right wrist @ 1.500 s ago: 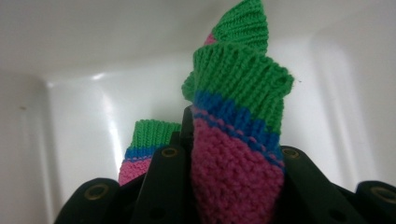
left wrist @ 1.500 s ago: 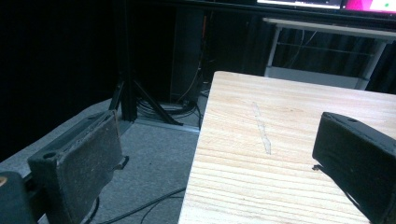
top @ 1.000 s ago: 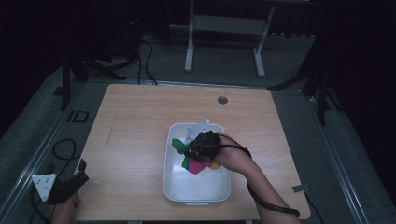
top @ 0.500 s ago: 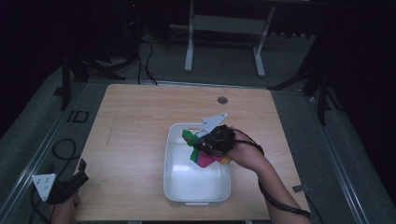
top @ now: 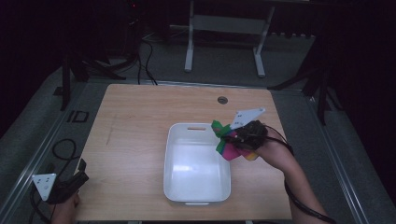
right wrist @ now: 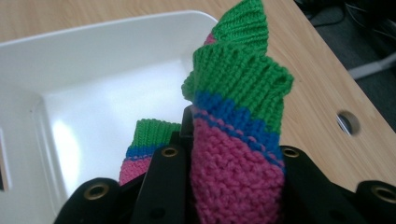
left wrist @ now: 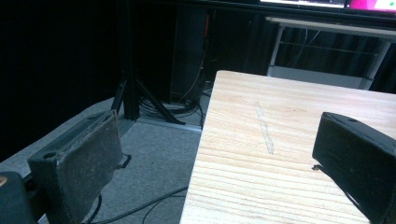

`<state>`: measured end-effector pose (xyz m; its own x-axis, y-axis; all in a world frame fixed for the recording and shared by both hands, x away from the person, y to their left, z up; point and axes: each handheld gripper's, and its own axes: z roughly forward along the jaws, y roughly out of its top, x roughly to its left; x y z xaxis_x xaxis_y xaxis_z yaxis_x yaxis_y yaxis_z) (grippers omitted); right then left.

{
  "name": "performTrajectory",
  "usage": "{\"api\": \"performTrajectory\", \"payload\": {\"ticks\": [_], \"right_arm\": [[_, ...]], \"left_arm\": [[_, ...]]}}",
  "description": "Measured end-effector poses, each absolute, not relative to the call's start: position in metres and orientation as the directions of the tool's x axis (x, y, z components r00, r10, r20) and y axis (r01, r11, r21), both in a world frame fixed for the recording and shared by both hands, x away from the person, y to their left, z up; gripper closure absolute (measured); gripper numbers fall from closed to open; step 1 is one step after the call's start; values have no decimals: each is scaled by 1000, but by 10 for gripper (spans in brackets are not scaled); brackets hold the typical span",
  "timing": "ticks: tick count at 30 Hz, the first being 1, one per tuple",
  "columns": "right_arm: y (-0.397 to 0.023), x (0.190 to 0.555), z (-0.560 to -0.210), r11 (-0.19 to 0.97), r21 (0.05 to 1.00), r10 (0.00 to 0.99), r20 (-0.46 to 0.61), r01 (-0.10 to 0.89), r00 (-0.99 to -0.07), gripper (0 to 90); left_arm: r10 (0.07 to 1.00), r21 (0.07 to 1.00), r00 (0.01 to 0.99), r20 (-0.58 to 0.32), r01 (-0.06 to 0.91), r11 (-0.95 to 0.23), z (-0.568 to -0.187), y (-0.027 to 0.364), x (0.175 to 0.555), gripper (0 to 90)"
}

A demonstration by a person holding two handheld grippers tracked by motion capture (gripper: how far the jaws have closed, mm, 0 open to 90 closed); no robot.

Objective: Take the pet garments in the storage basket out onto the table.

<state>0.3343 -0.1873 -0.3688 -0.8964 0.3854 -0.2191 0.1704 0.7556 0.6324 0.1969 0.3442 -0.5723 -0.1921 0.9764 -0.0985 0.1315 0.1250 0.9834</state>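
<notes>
Knitted cloth (right wrist: 236, 154), banded in green, blue and pink, is the thing being worked here, judging by what is gripped. Going from the left: the left tool (top: 70, 184) hangs off the near left corner of the bench (top: 135, 126), its jaws spread wide with nothing between them; in the left gripper view the bare wood edge and the floor beside it lie between the two pads.

At the middle of the bench sits a white tub (top: 175, 184), shallow and empty as far as the high view shows.

Right of it, the right tool (top: 229, 138) is clenched on the knit, held above the tub's far right rim. In the right gripper view the pink part is pinched between the jaws, while the green ribbed edge stands up past them and a second fold droops at the left.

I judge the piece light, soft and floppy, with no risk of breakage and little of slipping, since the yarn is coarse. It will sag and unfold wherever unsupported. A hold on the thick bunched middle, as now, seems surest; a grip on a single edge would let the remainder dangle and snag on the tub's rim.
</notes>
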Motion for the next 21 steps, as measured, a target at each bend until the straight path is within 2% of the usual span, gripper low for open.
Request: {"api": "performTrajectory", "payload": {"ticks": [13,21], "right_arm": [[-258,335,-369,703,656,522,-214,274,-826,747],[-277,338,-391,681,659,565,-192,321,-802,747]], "left_arm": [[976,984,-192,-97,131,124,-572,344,197,18],[977,984,-192,-93,132,120,-572,344,197,18]]}}
